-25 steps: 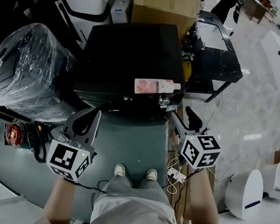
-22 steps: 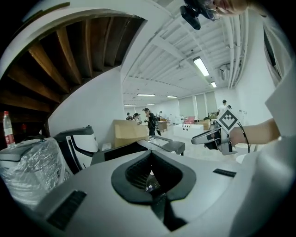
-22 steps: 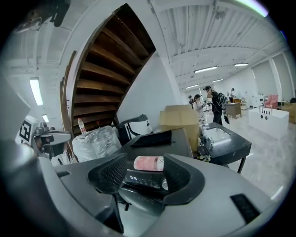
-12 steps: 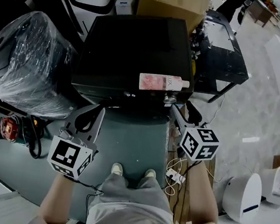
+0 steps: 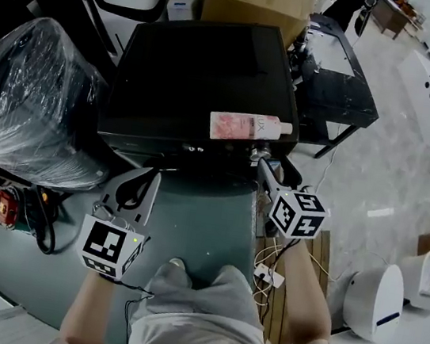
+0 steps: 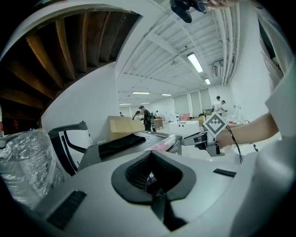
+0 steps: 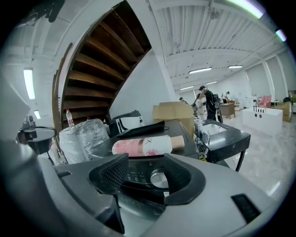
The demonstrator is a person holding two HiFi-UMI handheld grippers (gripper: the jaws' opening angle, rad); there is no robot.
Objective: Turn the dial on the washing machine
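Note:
The black washing machine [image 5: 205, 78] stands in front of me with a pink bottle [image 5: 250, 126] lying on its lid. My right gripper [image 5: 266, 167] reaches to the front panel at the machine's right corner. In the right gripper view the silver dial [image 7: 158, 178] shows between the two pads [image 7: 113, 172], which stand apart from it; my right gripper [image 7: 150, 179] is open and its jaws have just been closing a little around the dial. My left gripper [image 5: 137, 186] hangs lower left, in front of the machine, its jaws together on nothing; the left gripper view shows my left gripper [image 6: 155, 187] shut.
A plastic-wrapped appliance [image 5: 33, 100] stands left of the machine and a cardboard box [image 5: 252, 0] behind it. A black metal stand [image 5: 342, 74] is at the right. Cables and a power strip [image 5: 268, 273] lie by my right leg. A white appliance [image 5: 376, 299] sits lower right.
Both grippers have sunk and come nearer the machine's front. The right gripper's tips have moved up to the control panel. My knees have bent forward over my shoes.

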